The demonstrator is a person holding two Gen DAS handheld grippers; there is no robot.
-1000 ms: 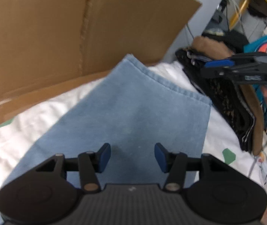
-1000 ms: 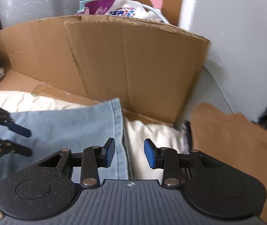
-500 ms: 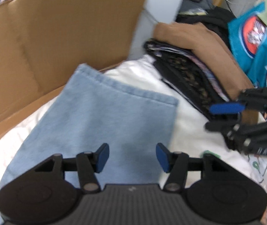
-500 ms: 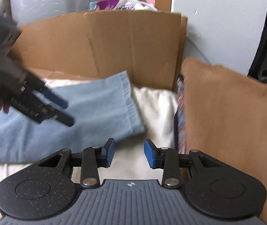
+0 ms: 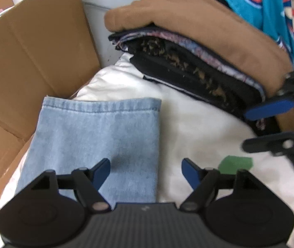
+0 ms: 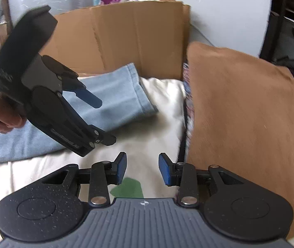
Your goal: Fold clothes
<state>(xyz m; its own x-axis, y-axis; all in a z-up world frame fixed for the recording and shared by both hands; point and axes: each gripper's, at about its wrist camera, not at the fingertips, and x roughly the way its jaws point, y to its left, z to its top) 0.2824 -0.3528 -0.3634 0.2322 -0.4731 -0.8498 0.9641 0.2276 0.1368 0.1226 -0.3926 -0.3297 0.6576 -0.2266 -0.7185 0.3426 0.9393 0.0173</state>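
Left gripper (image 5: 146, 170) hovers over the jeans (image 5: 97, 136), jaws wide apart, empty. Right gripper (image 6: 142, 168) hovers to its right beside the stack (image 6: 246, 111), jaws parted, empty. Jeans lie flat on the white sheet (image 5: 198, 128), by the cardboard (image 5: 33, 57).

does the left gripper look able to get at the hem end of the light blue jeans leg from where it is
Probably yes. The left gripper is open and empty, hanging over the jeans leg, whose hem lies flat and uncovered on the white sheet. The right gripper sits off to the side.
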